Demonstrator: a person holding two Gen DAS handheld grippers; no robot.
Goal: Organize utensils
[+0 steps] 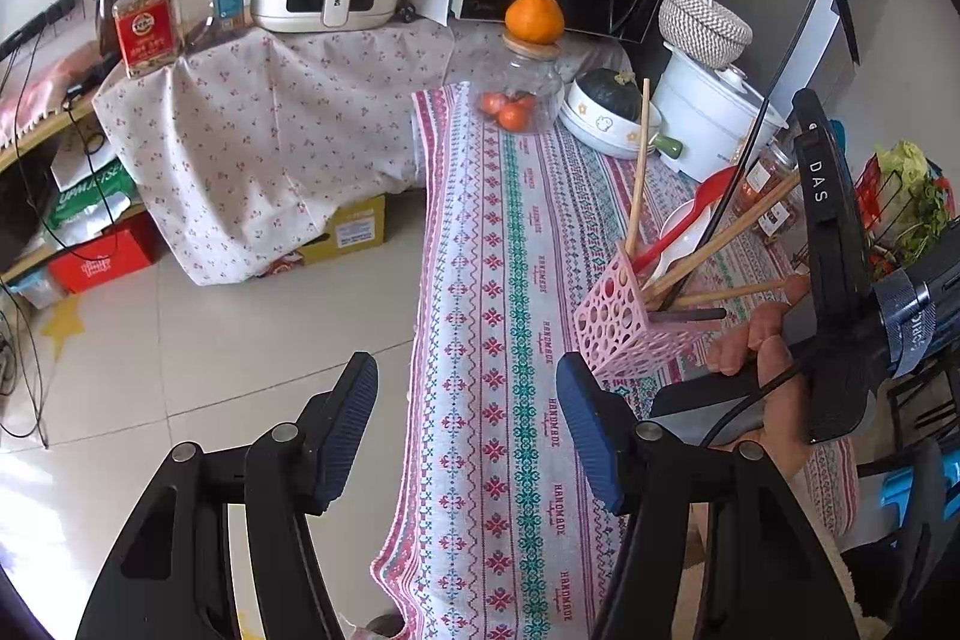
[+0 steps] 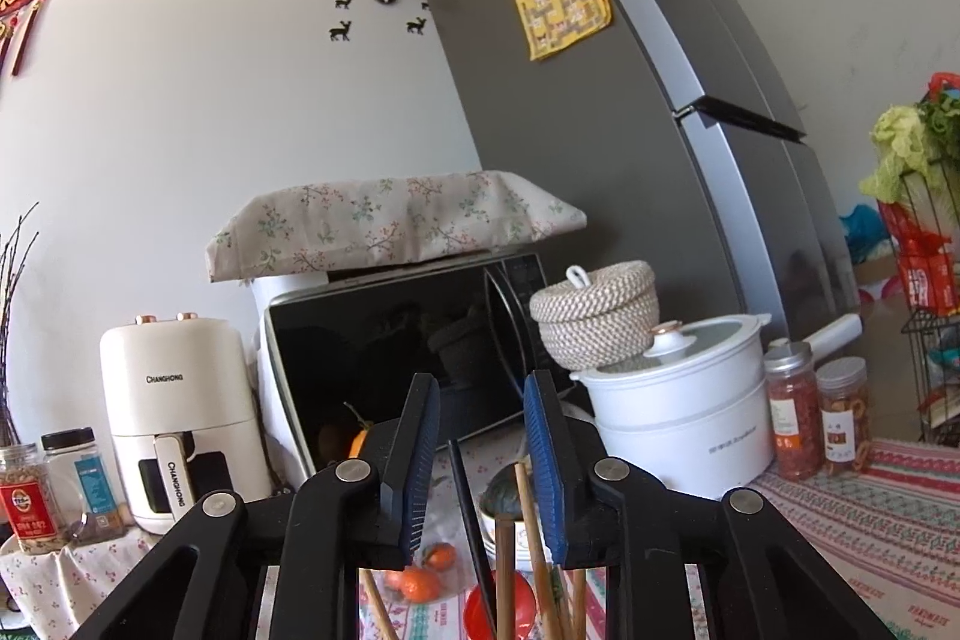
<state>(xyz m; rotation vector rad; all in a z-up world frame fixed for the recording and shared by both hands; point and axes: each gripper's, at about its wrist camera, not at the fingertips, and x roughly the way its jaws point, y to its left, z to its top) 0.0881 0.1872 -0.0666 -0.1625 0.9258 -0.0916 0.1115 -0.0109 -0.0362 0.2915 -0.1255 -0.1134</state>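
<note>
Our right gripper (image 2: pixel 483 460) stands just above the pink holder (image 1: pixel 624 325) on the tabletop (image 1: pixel 510 280) — jaws half apart, the black chopstick (image 2: pixel 471 526) upright between them, ungripped. Left gripper (image 1: pixel 468 430) wide, empty — farther.

My right gripper (image 2: pixel 480 466) points about level at microwave (image 2: pixel 396 358), blue pads apart. Between pads: black chopstick (image 2: pixel 471 526) and wooden chopsticks (image 2: pixel 528 538), tips rising from below; none pressed by pads. Red spoon (image 2: pixel 501 604) low behind them. Oranges (image 2: pixel 420 574) on patterned tablecloth (image 2: pixel 864 520). White pot (image 2: pixel 678 418) at right, woven basket (image 2: pixel 591 313) on its lid, two spice jars (image 2: pixel 816 418) beside it. Air fryer (image 2: pixel 177 412) at left. Grey fridge (image 2: pixel 630 112) behind.
</note>
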